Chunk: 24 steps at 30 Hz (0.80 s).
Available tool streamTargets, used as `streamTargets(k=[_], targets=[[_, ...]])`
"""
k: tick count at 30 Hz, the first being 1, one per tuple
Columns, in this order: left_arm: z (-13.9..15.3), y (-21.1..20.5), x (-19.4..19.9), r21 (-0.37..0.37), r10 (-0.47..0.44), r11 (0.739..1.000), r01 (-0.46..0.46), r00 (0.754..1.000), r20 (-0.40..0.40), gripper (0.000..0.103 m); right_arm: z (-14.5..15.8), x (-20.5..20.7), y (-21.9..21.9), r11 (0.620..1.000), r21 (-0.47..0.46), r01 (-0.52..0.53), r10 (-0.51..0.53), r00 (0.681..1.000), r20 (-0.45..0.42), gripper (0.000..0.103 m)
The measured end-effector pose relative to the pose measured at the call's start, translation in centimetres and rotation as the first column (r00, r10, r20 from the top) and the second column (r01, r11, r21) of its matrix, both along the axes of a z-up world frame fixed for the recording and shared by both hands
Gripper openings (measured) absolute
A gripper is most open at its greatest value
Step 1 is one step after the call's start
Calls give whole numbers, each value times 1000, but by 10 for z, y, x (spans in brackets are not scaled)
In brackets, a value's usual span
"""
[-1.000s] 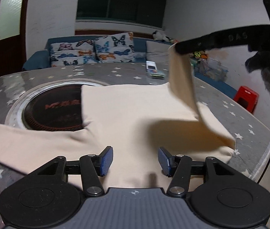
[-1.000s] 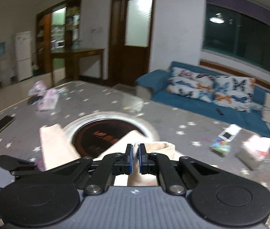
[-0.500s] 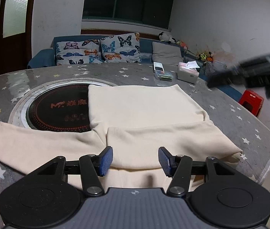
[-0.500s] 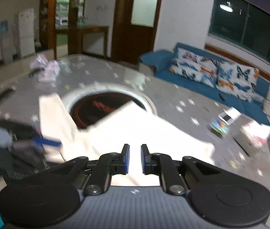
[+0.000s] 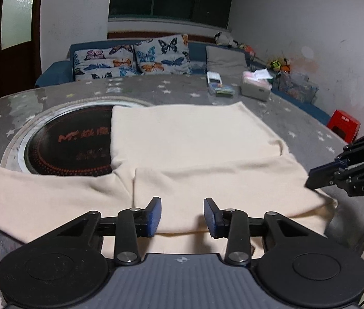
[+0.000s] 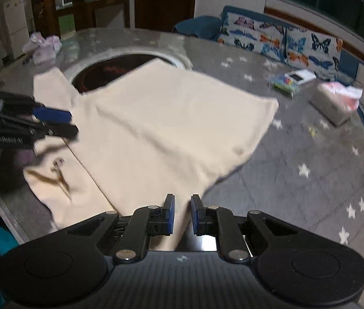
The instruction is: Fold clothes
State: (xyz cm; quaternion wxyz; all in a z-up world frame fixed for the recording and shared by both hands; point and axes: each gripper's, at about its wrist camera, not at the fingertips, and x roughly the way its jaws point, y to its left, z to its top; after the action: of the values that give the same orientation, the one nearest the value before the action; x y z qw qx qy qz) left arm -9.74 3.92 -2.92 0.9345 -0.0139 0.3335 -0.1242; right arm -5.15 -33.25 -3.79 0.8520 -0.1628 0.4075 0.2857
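A cream long-sleeved top (image 5: 194, 149) lies flat on the grey star-patterned table (image 5: 297, 128). One sleeve is folded across its body; the other sleeve (image 5: 40, 193) stretches out to the left. My left gripper (image 5: 182, 215) is open and empty, hovering over the top's near edge. My right gripper (image 6: 180, 213) is open and empty at the top's side edge (image 6: 182, 188). It shows in the left wrist view (image 5: 318, 177) at the right, and the left gripper shows in the right wrist view (image 6: 53, 121) at the left.
A round dark cooktop inset (image 5: 71, 144) lies partly under the top. A tissue box (image 5: 255, 87) and small packets (image 5: 219, 87) sit at the table's far side. A red stool (image 5: 345, 126) stands beyond the right edge. A sofa with butterfly cushions (image 5: 135, 59) is behind.
The right gripper laid the lifted sleeve across the top's body, opened and let go, then drew back to the top's side edge. The left gripper stayed open and nearly still.
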Motion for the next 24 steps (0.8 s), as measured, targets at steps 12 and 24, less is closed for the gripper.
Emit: streamTargets(k=[12, 24], targets=[[6, -11, 24, -22, -1, 1000, 1, 1000, 20, 37, 4, 26, 14, 998, 61, -8, 4, 998, 61, 13], [0, 26, 25, -51, 127, 991, -128, 992, -15, 38, -6, 27, 18, 998, 52, -18, 16, 999, 30, 22]])
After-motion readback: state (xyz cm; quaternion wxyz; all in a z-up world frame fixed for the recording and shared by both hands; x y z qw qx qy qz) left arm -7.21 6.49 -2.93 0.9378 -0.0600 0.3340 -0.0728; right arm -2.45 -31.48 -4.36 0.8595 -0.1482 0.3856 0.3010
